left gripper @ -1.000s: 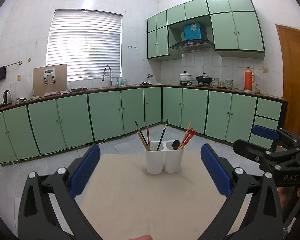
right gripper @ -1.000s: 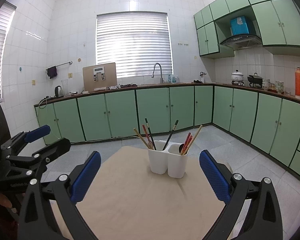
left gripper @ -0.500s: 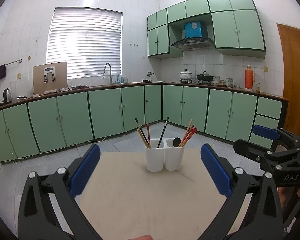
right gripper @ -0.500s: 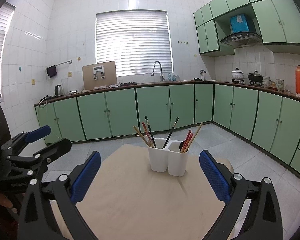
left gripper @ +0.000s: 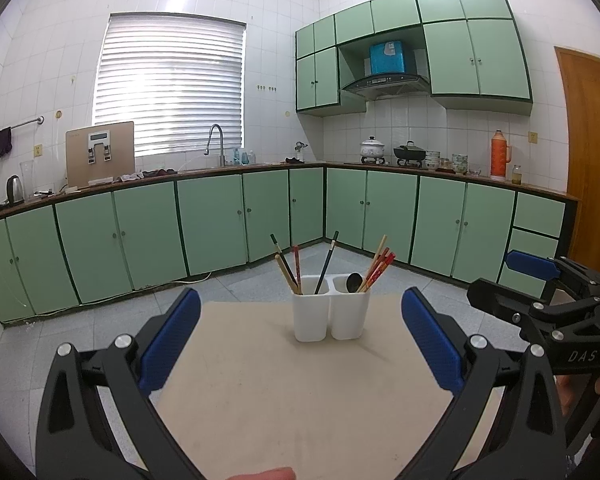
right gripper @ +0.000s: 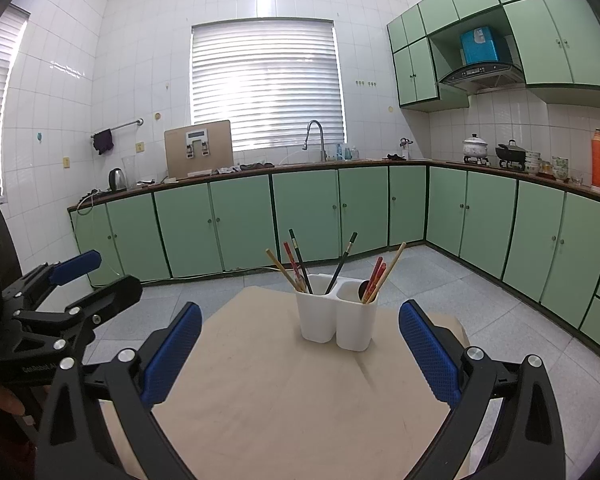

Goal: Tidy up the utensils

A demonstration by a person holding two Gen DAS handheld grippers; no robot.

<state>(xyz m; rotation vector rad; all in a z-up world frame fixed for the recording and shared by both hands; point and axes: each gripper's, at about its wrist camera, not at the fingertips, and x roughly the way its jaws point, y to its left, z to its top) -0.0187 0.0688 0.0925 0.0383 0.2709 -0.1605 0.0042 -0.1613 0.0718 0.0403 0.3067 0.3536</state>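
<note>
White two-compartment holder (left gripper: 331, 314) upright near far edge of beige table (left gripper: 292, 404), centred ahead of both cameras. Left compartment: dark chopsticks (left gripper: 325, 264), one red stick (left gripper: 297, 264), one pale wooden stick (left gripper: 287, 274). Right compartment: red and wooden chopsticks (left gripper: 377, 266) leaning right, plus a dark spoon bowl (left gripper: 354, 281) just above the rim.

Left gripper (left gripper: 300, 342): jaws spread wide, nothing between the blue pads (left gripper: 171, 340); well short of holder. Right gripper (right gripper: 300, 354): likewise spread wide and empty, holder framed between its pads (right gripper: 430, 356) but apart from them.

Handling, judged: sticks light, stiff, thin, smooth, so likely to slip or pivot in a pinch; best taken on the upper exposed shaft, pads across the stick, pulled along its lean. Bundled sticks touching, so risk of lifting a neighbour. Holder probably light plastic, liable to tip or slide if a stick drags on the rim; steadying with the other tool advisable. Spoon handle hidden inside; grip point unclear.

Writing: "DAS" legible on right tool body (left gripper: 580, 356) in left view; small white lettering on left tool body (right gripper: 40, 368) in right view, not legible. Blue box (left gripper: 387, 57) label above hood unreadable.
</note>
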